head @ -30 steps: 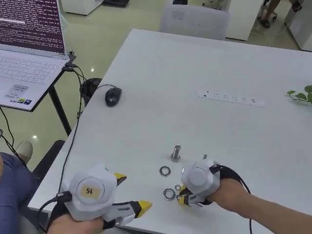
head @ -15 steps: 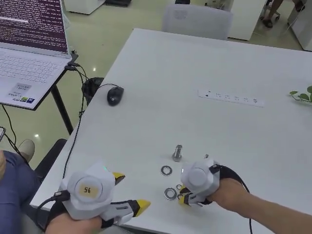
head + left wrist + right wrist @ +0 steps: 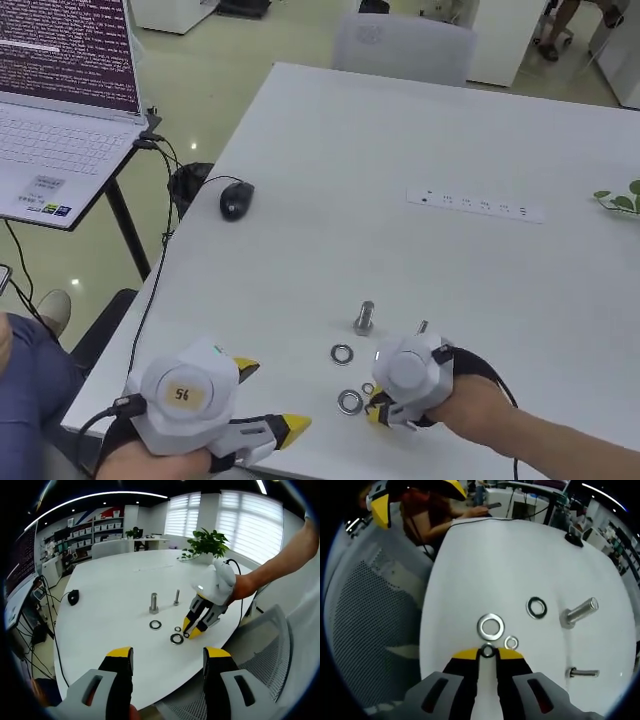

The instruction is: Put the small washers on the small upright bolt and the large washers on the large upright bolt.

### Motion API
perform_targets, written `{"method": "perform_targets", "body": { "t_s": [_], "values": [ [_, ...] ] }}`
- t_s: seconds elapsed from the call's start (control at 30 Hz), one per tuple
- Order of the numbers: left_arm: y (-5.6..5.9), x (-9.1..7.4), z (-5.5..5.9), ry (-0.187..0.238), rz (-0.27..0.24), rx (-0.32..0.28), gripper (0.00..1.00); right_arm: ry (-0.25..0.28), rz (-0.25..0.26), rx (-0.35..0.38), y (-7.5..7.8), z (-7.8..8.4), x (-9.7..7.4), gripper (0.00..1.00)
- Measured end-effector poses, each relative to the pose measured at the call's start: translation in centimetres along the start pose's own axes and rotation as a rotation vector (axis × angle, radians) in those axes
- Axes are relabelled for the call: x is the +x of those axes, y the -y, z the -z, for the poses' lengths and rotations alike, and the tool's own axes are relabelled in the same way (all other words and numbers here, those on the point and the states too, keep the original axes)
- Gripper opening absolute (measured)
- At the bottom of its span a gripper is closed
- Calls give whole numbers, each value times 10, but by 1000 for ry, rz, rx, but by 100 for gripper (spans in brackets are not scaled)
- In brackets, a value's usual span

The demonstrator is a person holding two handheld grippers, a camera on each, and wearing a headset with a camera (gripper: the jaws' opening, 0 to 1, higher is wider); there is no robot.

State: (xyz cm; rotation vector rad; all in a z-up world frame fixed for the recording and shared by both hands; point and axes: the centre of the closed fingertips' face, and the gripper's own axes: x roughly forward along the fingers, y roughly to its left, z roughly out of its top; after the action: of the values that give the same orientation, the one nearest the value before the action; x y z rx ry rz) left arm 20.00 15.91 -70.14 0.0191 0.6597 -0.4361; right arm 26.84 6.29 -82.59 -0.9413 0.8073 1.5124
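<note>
Right gripper (image 3: 488,656) jaws nearly closed, pinching 1 small washer (image 3: 488,651), a silver ring. 1 large washer (image 3: 491,627) lies flat just beyond. Left gripper (image 3: 167,660) jaws spread wide, empty.

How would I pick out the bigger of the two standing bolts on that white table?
Start at the white table and go to its near edge, where the right gripper pinches a small ring. Just beyond it two bolts stand upright; the large bolt is the thicker, taller one, left of the thin small bolt.
</note>
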Motion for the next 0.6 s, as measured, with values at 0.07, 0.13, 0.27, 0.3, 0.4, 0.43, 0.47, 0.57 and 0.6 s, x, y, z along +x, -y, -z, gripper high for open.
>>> {"method": "perform_targets", "body": {
  "t_s": [0.07,0.13,0.27,0.3,0.4,0.43,0.47,0.57,0.6],
  "values": [
    [0,-1,0,-1,-1,0,56,9,5,14,1,0,0,14],
    [-1,-1,0,-1,-1,0,55,28,9,49,0,0,0,14],
    [-1,-1,-1,-1,-1,3,55,57,10,118,2,1,-2,14],
    [-2,0,-1,-1,-2,3,55,61,12,125,2,1,-2,14],
    [-1,0,-2,0,-1,3,55,75,19,164,3,5,-4,14],
    [-1,1,-2,0,0,3,55,76,20,165,4,5,-4,14],
    [-1,1,-2,-1,1,4,55,80,25,175,5,6,-5,14],
    [0,2,-2,-2,3,4,55,93,38,203,7,9,-10,14],
    [1,3,-2,-1,5,3,55,96,45,218,9,11,-12,14]
  ]
}}
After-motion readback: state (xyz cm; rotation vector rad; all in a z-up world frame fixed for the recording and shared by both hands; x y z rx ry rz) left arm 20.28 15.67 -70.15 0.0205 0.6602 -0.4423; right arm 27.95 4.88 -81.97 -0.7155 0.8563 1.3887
